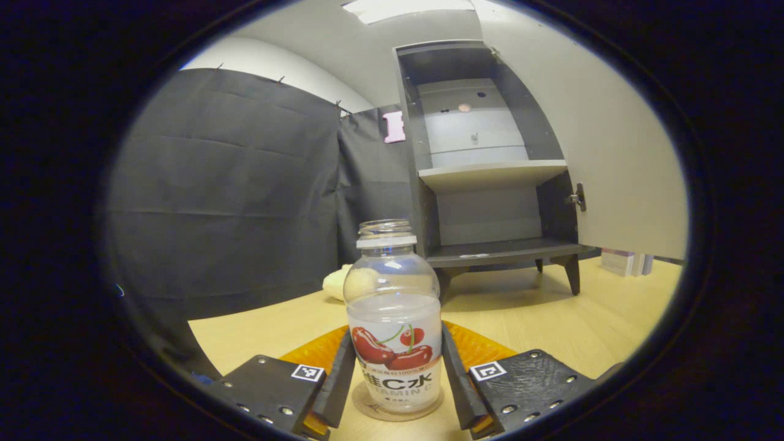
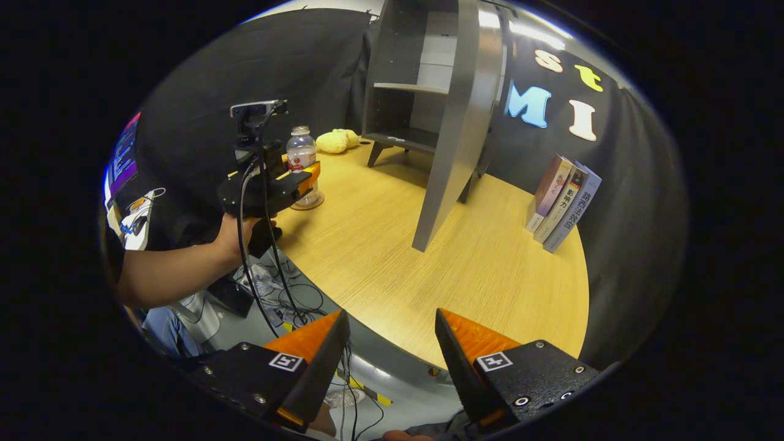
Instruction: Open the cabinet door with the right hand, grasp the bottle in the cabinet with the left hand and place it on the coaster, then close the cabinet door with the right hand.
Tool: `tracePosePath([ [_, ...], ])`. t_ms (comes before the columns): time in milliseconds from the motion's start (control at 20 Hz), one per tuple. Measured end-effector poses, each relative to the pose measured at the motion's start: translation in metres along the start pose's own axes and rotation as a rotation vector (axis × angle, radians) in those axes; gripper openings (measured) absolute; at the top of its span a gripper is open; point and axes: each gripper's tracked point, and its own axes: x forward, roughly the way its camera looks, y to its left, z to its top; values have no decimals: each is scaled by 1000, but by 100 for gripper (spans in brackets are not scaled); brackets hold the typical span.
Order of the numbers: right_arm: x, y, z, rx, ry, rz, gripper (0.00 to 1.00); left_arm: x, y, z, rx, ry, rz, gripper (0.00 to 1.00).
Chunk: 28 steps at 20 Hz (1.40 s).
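From where I stand, the left gripper (image 1: pixel 397 392) has its two fingers either side of the bottle (image 1: pixel 395 331), right against the label; whether they press it or have just let go I cannot tell. The bottle stands upright on the round coaster (image 1: pixel 367 401), on the wooden table (image 1: pixel 551 318), well in front of the cabinet (image 1: pixel 490 177). Its shelves look bare, and the cabinet door (image 2: pixel 456 122) is swung wide open. So I judge the opening, the grasp and the carry done, and the placing all but finished.

The right gripper (image 2: pixel 392 355) hangs back off the table's near edge, fingers spread with nothing between them, well apart from the door. What is left, as I read it: free the bottle, then bring the right gripper across to push the door shut.
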Motion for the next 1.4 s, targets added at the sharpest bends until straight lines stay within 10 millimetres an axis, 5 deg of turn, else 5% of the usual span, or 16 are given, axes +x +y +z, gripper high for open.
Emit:
tracePosePath([
  [50, 1, -1, 0, 7, 2, 0, 87, 1, 0, -1, 8, 1, 2, 78],
  [200, 0, -1, -3, -2, 12, 6, 87, 2, -1, -4, 4, 0, 7, 75],
  [250, 0, 0, -4, -7, 14, 10, 87, 5, 1, -6, 1, -1, 7, 86],
  [400, 1, 2, -3, -9, 13, 26, 87, 7, 7, 6, -24, -11, 13, 90],
  [800, -5, 1, -1, 0, -6, 18, 87, 0, 25, 50, -51, -42, 4, 84],
  [1150, -18, 3, 15, 29, -63, -6, 87, 3, 12, 144, -8, -110, -41, 84],
  [1400, -28, -15, 38, 78, -121, -54, 87, -3, 10, 218, -1, -155, -77, 84],
])
